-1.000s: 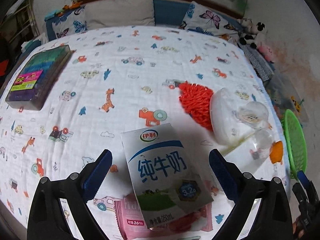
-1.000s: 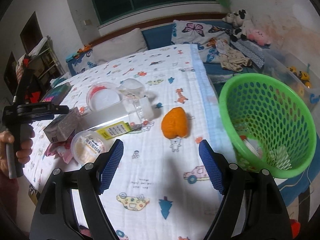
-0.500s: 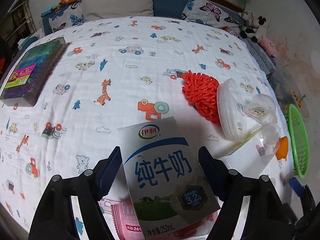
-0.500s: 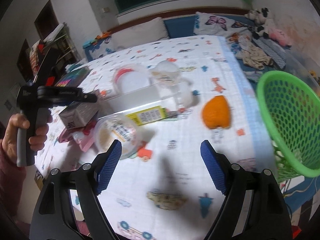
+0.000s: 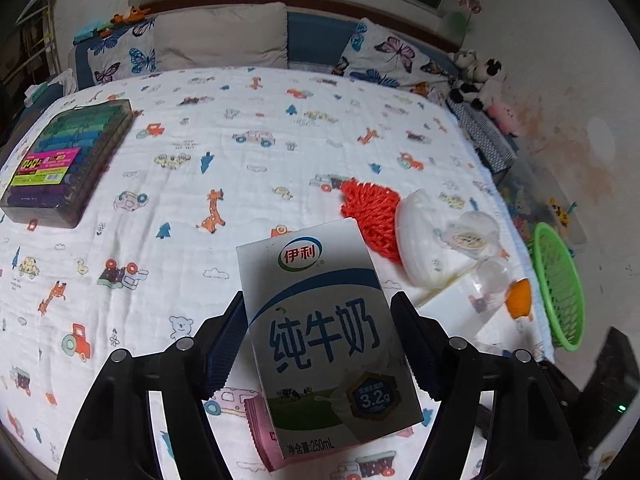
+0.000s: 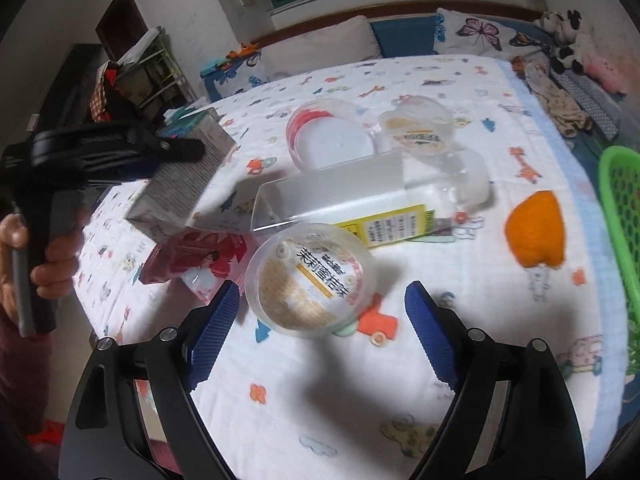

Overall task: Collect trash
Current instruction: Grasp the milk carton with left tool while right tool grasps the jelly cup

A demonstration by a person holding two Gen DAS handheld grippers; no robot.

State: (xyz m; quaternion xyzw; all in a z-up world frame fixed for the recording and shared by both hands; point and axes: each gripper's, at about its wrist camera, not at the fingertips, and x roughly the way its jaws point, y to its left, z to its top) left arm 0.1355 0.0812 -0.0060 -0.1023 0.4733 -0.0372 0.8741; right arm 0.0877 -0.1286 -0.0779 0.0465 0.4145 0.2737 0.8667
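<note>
I have the white-and-blue cardboard milk carton [image 5: 324,340] between my left gripper's [image 5: 318,344] blue pads, closed against its sides; in the right wrist view it looks lifted clear of the pink snack wrapper [image 6: 200,260] beneath it. My right gripper [image 6: 320,328] is spread wide and holds nothing, its fingers either side of a clear round plastic cup with a printed lid [image 6: 312,280] lying on the cartoon-print bedsheet [image 5: 240,160]. Just past it lie a clear rectangular plastic box with a yellow label [image 6: 360,204], two more clear tubs [image 6: 332,140], an orange peel-like piece [image 6: 536,232] and a red knitted scrubber [image 5: 370,212]. The green perforated plastic basket [image 5: 560,288] stands at the bed's right edge. I judge the collecting barely underway: most litter remains on the sheet, and the carton must travel right to the basket.
</note>
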